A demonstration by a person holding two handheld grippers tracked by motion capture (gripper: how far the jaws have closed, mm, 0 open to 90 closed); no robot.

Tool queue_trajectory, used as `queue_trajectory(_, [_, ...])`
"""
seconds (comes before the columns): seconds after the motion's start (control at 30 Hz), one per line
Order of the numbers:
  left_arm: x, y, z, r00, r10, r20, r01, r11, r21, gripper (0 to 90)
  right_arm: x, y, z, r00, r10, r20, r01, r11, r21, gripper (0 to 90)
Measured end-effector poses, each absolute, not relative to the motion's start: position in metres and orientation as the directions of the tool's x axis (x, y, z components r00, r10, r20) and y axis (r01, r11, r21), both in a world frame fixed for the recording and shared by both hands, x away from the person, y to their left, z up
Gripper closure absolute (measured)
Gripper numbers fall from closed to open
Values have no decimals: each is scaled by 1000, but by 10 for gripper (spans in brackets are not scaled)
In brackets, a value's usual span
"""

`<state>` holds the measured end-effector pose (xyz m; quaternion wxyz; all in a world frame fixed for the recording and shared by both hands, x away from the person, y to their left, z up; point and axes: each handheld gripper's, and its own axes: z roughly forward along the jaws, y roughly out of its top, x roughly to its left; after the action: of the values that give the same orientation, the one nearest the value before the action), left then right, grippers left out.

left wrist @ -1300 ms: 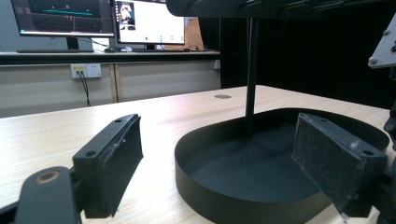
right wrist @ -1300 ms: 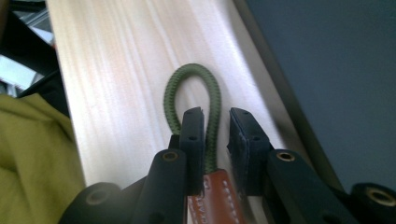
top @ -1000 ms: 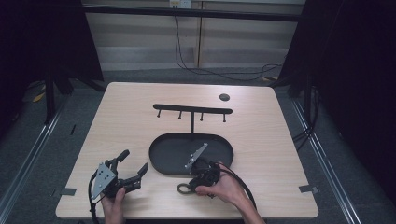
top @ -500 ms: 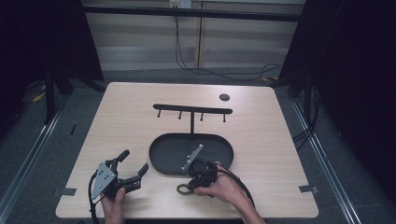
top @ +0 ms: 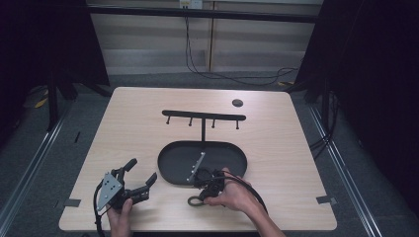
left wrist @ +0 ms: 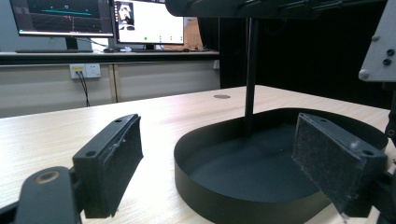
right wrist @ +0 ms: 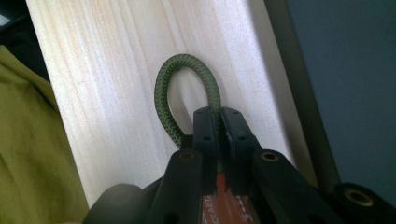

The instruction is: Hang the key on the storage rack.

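Our right gripper (right wrist: 217, 122) has its jaws pinched tight on a green cord loop (right wrist: 187, 95), down on the table (top: 148, 123) just by the black tray (top: 170, 163). Our left gripper (top: 140, 174) sits wide open holding nothing, off to the tray's left.

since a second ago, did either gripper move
The right gripper has slid slightly toward the person, off the tray's near rim, jaws shut on the green cord loop. The left gripper stayed open in place; the hook stand is unmoved.
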<state>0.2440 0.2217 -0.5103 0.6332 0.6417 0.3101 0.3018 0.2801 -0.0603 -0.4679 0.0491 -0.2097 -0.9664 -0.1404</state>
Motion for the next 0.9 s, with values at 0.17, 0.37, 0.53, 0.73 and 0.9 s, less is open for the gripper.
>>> queue_trajectory(0.17, [244,222,-510,625,780,-5,16,-6,1000,156,285,-57,-466,-909,388,153,414,883,220,860])
queue_trajectory(0.37, [244,222,-510,626,780,-4,17,-8,1000,156,288,-59,-455,-902,392,179,425,880,212,860])
queue_trajectory(0.53, [244,222,-510,626,780,-6,17,-6,1000,156,291,-62,-442,-903,396,168,425,881,208,860])
queue_trajectory(0.73, [244,222,-510,626,780,-6,17,-6,1000,156,294,-63,-433,-903,394,168,422,889,181,860])
queue_trajectory(0.9, [244,222,-510,626,780,-6,16,-5,1000,156,296,-64,-427,-906,389,168,414,897,154,860])
